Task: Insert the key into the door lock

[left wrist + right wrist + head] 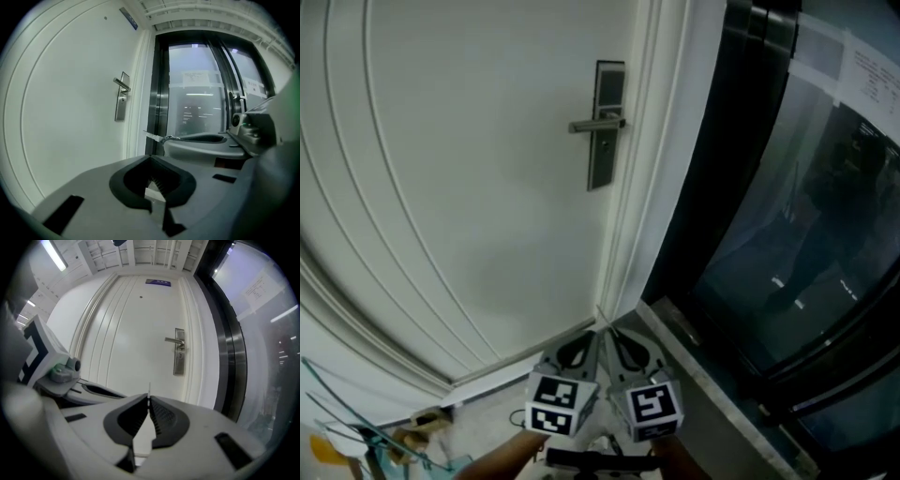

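The white door (469, 187) carries a dark lock plate (606, 122) with a lever handle (592, 126), high in the head view. Both grippers are low in that view, side by side and well short of the lock. My right gripper (625, 349) is shut on a thin metal key (149, 389), whose blade pokes out past the jaw tips toward the door. From the left gripper view the key (154, 137) shows sticking out leftward. My left gripper (575, 352) is shut with nothing in it. The lock plate (179, 352) stands ahead of the right gripper (149, 400).
A white door frame (661, 159) borders the door on the right, then a dark glass wall (806, 216). At the lower left lie yellowish clutter and a glass edge (366, 436). A small sign (158, 282) sits above the door.
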The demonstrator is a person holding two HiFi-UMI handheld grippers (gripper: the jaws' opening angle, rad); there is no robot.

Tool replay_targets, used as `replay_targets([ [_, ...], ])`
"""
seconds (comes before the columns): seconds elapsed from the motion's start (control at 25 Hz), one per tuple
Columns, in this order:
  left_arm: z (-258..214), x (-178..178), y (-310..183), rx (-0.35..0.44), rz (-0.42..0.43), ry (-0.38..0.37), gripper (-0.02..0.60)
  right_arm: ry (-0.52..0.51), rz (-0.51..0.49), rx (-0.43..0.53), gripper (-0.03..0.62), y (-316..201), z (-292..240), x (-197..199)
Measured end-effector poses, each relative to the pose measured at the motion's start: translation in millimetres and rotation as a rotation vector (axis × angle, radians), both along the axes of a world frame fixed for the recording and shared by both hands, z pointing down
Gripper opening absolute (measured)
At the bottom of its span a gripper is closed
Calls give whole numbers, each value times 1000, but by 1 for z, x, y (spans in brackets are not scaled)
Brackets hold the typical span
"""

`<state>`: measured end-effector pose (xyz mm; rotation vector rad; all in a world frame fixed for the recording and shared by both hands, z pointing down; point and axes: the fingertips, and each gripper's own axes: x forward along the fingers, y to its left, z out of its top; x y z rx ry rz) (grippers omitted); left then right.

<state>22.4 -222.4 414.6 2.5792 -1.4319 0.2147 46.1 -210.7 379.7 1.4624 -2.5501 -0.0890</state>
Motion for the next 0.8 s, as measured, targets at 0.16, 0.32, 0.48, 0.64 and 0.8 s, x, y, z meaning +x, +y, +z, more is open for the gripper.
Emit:
replay_targets([
  [0.16,-6,21,-22,9,-21,-19,3,19,-26,17,20,-23,-6,22],
  [0.32,-12,37,-40,27,-55,-30,3,51,-65,48,20,-42,-11,38],
  [0.48,-16,47,-53,34,-80,-40,3,77,-97,88,20,-58,-21,46],
  [0.64,-19,51,-67,40,-100,-39,3,109,-124,111,20,-72,-25,49],
  [0.8,-25,51,-84,52,-113,-30,3,126,-151,151,20,-90,-33,49],
])
